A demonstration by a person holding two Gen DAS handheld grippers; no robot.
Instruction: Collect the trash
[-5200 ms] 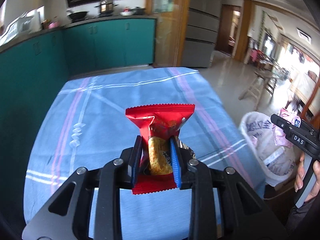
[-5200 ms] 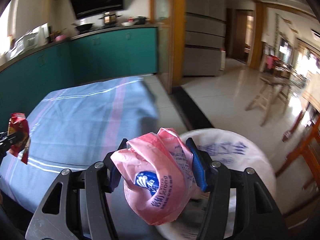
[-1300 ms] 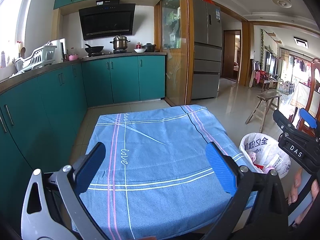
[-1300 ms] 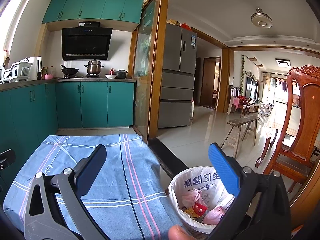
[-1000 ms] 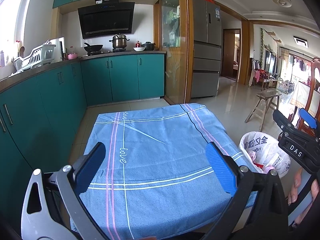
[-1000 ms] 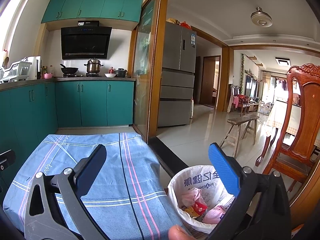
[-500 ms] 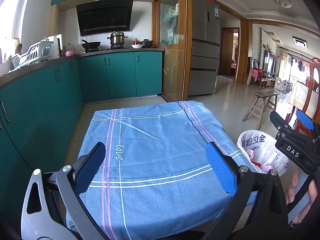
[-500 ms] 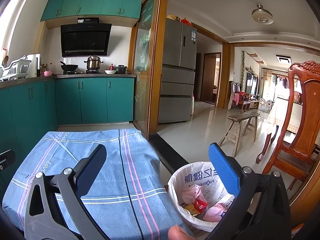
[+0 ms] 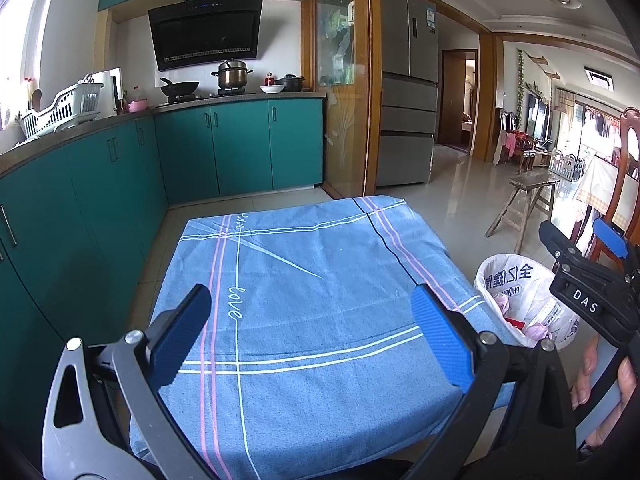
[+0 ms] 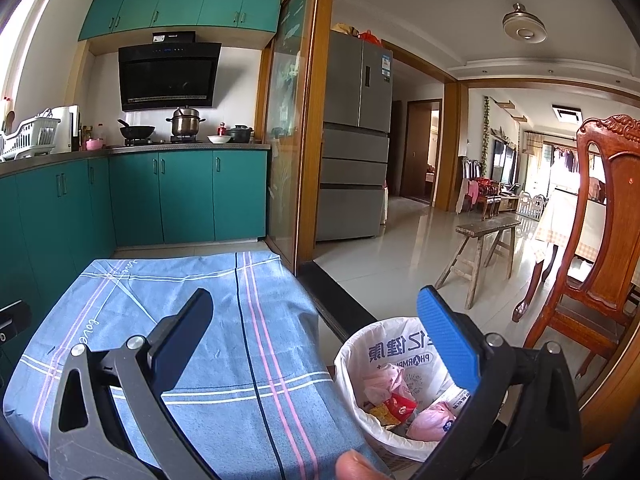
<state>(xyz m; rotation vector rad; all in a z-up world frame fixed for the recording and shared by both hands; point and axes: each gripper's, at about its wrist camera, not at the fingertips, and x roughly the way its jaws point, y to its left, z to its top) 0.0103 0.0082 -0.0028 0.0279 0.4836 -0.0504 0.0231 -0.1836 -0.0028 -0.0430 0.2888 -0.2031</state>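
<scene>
My left gripper (image 9: 310,336) is open and empty, held above the near edge of the table with the blue cloth (image 9: 304,280). My right gripper (image 10: 316,340) is open and empty, above the gap between the table (image 10: 192,320) and the trash bin (image 10: 362,354). It also shows at the right of the left wrist view (image 9: 580,280). The bin has a white liner bag and stands on the floor right of the table (image 9: 504,276). Inside it lie a red snack wrapper (image 10: 396,404) and pink plastic bags (image 10: 430,422). No trash shows on the cloth.
Teal cabinets (image 9: 100,184) run along the left and back with a stove and pots. A wooden chair (image 10: 600,264) stands right of the bin, a wooden stool (image 10: 486,252) farther off. A fridge (image 10: 356,140) is behind a wooden door frame.
Five seconds ago my left gripper held the red snack wrapper and my right a pink bag; both now lie in the bin and both grippers are open. Over the last second, little has moved.
</scene>
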